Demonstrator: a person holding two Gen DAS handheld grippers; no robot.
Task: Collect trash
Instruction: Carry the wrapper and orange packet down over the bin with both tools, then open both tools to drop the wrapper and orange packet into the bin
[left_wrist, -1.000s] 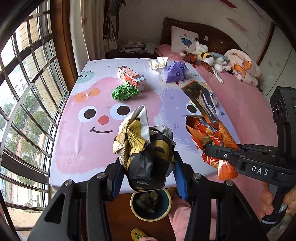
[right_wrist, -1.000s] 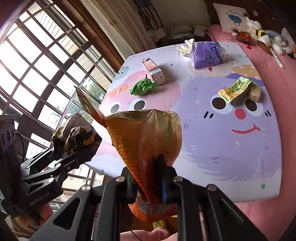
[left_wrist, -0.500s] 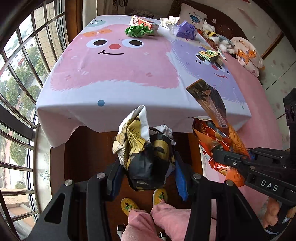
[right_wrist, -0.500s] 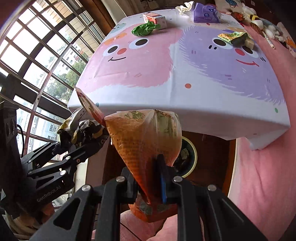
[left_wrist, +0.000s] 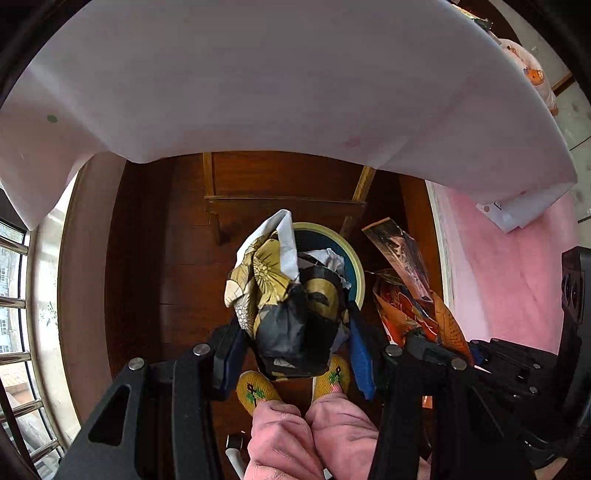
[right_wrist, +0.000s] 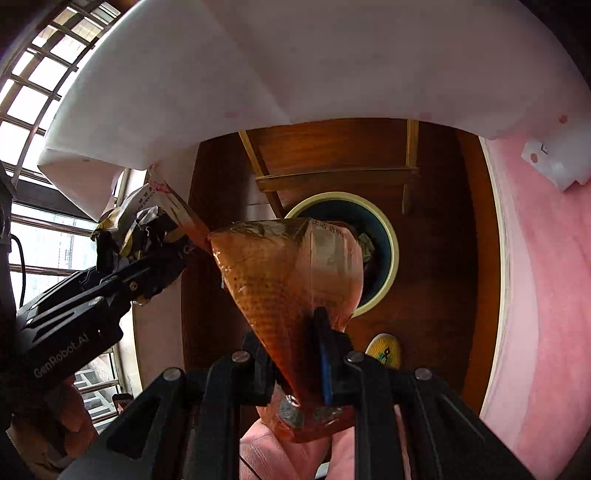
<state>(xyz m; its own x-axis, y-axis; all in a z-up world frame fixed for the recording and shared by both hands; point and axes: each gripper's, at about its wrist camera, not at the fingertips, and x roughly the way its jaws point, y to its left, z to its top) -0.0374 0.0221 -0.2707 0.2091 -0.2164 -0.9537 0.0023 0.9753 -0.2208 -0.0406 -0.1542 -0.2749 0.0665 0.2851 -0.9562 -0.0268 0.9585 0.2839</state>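
My left gripper is shut on a crumpled black, gold and white wrapper, held above a round bin with a cream rim and dark blue inside that stands on the wooden floor under the table. My right gripper is shut on an orange snack bag, which hangs in front of the same bin. The bin holds some trash. From the right wrist camera the left gripper with its wrapper shows at the left. The orange bag shows at the right of the left wrist view.
The white edge of the tablecloth hangs over the top of both views. Wooden table legs and a crossbar stand behind the bin. A person's pink trouser legs and yellow slippers are below. A pink bed cover lies right, a window left.
Both grippers have dropped from above the table top to below its edge, still holding their trash. The table top is out of sight; the bin and floor are now close below.
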